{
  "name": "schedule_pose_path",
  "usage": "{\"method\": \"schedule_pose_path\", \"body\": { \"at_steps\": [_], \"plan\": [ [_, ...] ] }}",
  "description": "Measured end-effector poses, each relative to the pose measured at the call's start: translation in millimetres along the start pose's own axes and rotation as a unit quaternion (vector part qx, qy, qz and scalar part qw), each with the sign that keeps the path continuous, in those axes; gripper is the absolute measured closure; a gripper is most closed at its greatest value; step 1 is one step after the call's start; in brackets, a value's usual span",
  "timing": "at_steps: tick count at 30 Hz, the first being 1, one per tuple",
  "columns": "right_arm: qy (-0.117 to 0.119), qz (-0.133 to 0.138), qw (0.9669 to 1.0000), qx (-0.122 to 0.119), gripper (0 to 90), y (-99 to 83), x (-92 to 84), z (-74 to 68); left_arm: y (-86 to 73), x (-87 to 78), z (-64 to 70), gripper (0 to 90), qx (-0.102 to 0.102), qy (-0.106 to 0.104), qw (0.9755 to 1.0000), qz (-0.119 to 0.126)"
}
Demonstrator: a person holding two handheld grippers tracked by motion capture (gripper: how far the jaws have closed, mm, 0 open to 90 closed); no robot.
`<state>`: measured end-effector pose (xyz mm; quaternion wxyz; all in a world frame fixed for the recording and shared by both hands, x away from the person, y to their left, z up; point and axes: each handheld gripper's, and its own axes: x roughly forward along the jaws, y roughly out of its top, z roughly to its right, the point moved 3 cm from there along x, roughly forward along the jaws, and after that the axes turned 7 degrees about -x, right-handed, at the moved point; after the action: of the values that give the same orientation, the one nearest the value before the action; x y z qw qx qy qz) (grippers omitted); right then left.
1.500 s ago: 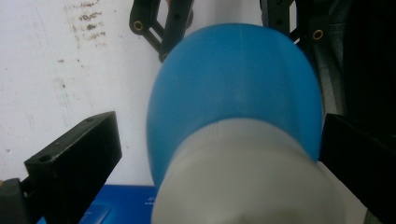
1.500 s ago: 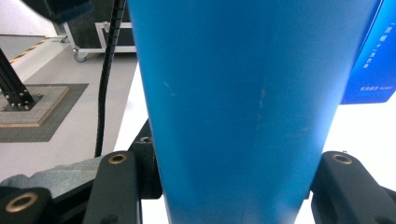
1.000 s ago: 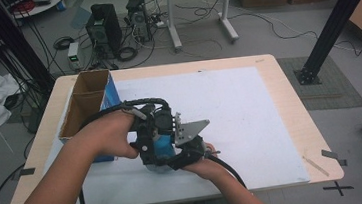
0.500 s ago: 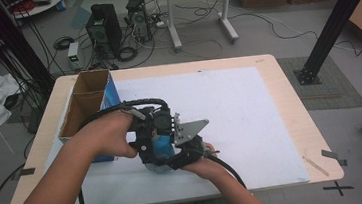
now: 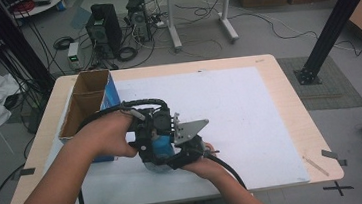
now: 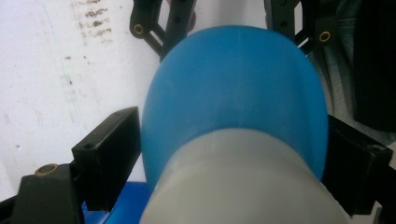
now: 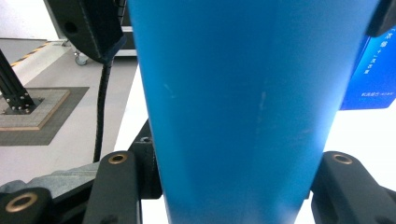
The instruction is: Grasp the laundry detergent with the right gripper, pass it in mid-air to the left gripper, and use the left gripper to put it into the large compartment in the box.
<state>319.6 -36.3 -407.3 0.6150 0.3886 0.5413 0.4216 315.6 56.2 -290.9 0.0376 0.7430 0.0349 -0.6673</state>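
Right claw: we see our right claw (image 5: 166,156) low in the high view, nearest our side of the counter (image 5: 290,111). In the right gripper view its jaws press on either side of a blue bottle (image 7: 238,112), so it is pinching the bottle.
Left claw: our left claw (image 5: 154,134) sits just beyond and to the left of the right one, the two touching or nearly so. Its jaws have just been closing, with the bottle between them. In the left gripper view the left pad (image 6: 114,149) stands right at the bottle's edge and the right pad at the other edge; we cannot tell whether they press on it.
Bottle: blue (image 6: 233,93), with a pale grey part at the near end in the left gripper view. It lies between both claws, over the white sheet (image 5: 249,105). In the high view a little blue of it (image 5: 159,148) shows between our hands.
Hands: our left hand (image 5: 107,136) wraps its claw from the left, our right hand (image 5: 200,165) from below.
Box: an open cardboard box (image 5: 86,103) with a blue side stands beyond and left of the left claw, near it.
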Motion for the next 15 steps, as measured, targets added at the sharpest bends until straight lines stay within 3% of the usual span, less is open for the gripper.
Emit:
{"method": "schedule_pose_path", "body": {
  "at_steps": [15],
  "plan": [
    [-0.001,0.004,1.0000,-0.003,45.8,1.1,2.2,0.0,-2.5,0.8,0.5,25.1,0.000,0.006,1.0000,-0.004]
  ]
}}
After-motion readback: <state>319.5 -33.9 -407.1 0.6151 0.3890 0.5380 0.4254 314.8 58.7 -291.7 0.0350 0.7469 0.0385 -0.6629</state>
